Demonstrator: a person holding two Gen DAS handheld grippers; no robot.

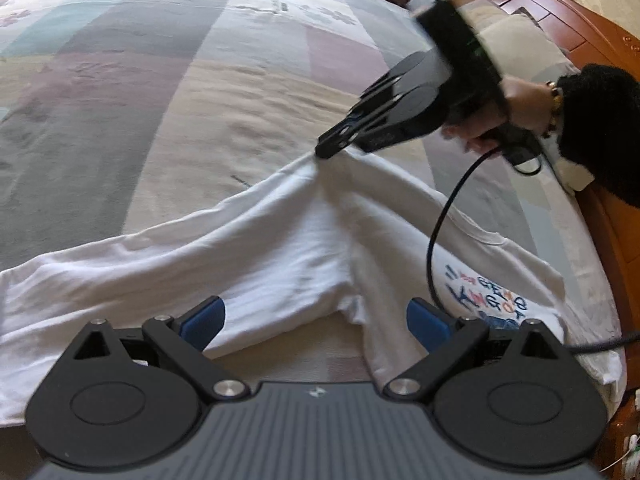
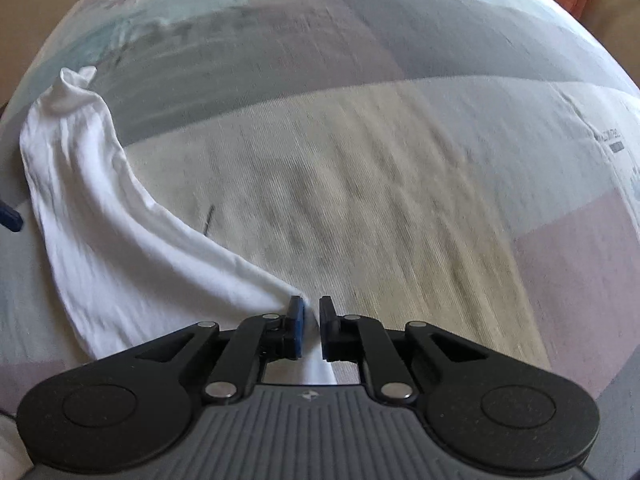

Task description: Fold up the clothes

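The right gripper (image 2: 311, 322) had its jaws pinched together on a fold of the white T-shirt (image 1: 256, 264), the cloth caught between the blue pads (image 2: 297, 320) and running back under the tool. From that pinch the fabric rose in a taut ridge and trailed off to the left across the bed, ending in a crumpled tip. In the left wrist view the same gripper (image 1: 326, 148) sat at the peak of the lifted cloth, held by a hand (image 1: 500, 112) in a black fuzzy sleeve (image 1: 600, 128), a black cable (image 1: 436, 240) looping down from it over the shirt.

The left gripper (image 1: 316, 320) had its jaws spread wide, gripping nothing. The shirt lay directly ahead of them and between them, its lower edge just at the blue fingertips (image 1: 204, 320); whether they touched it I could not tell. A colourful print (image 1: 488, 292) showed on the shirt to the right. The shirt rested on a patchwork bedspread (image 1: 160, 80), with a wooden bed frame (image 1: 592, 40) beyond.
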